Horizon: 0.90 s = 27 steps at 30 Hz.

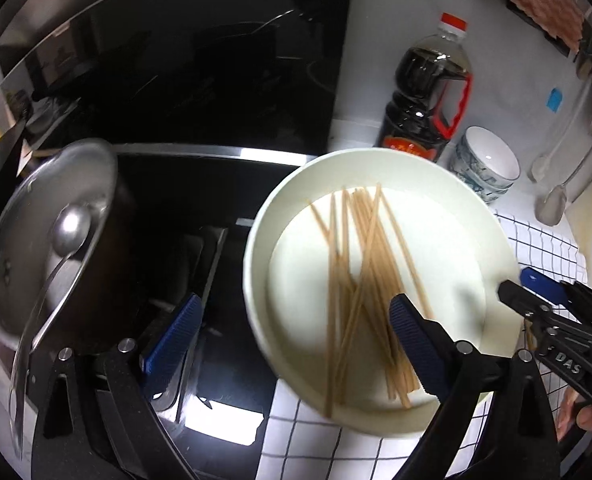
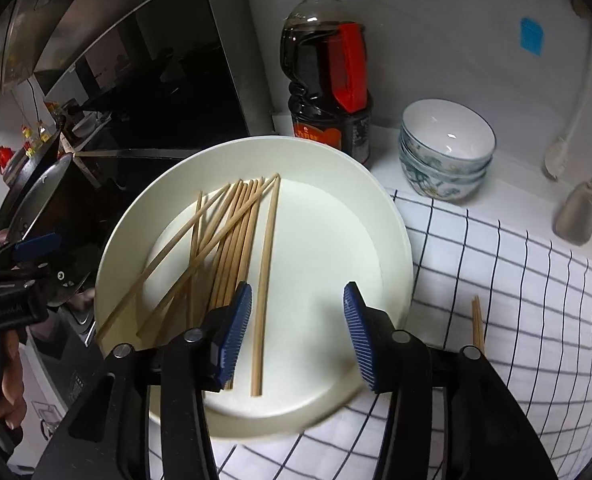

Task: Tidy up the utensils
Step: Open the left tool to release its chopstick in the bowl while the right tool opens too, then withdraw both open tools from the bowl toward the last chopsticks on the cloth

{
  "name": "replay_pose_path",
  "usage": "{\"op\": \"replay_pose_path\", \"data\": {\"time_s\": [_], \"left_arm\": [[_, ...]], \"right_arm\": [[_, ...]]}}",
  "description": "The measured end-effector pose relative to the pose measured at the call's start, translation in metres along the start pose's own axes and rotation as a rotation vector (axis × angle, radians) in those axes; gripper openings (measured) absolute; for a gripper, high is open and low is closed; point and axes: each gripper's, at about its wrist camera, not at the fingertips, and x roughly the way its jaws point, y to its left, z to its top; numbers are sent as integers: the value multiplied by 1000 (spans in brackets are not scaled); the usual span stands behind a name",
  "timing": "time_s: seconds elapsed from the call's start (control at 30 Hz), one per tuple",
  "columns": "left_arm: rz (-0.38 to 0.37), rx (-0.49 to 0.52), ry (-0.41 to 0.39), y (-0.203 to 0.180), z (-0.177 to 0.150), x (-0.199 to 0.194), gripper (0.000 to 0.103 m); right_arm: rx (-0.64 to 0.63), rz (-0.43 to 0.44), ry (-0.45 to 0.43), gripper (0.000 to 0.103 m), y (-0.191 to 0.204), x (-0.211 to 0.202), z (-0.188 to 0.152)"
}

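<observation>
Both my tongs, left [image 1: 291,344] and right [image 2: 298,332], stand wide and empty over the plate [image 2: 336,184], where most chopsticks [image 2: 231,240] lie unsorted; another pair [image 2: 476,324] waits outside my right tongs.

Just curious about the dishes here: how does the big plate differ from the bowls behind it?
The plate is plain cream, wide and shallow; the bowls are small, deep and blue-patterned outside. The plate is single and holds chopsticks; the bowls are stacked, the top one empty. Both sit upright on the counter.
</observation>
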Motion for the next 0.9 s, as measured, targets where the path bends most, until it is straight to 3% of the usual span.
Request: {"op": "replay_pose_path", "data": {"time_s": [0.5,0.9], "left_arm": [[-10,51,-1,-16,-32,-25,94],[-106,188,-47,-63,-51,-36,96]], "right_arm": [[26,23,-12,53,4,-24,-35],[127,-95,-49,55,-16,-63,-77]]}}
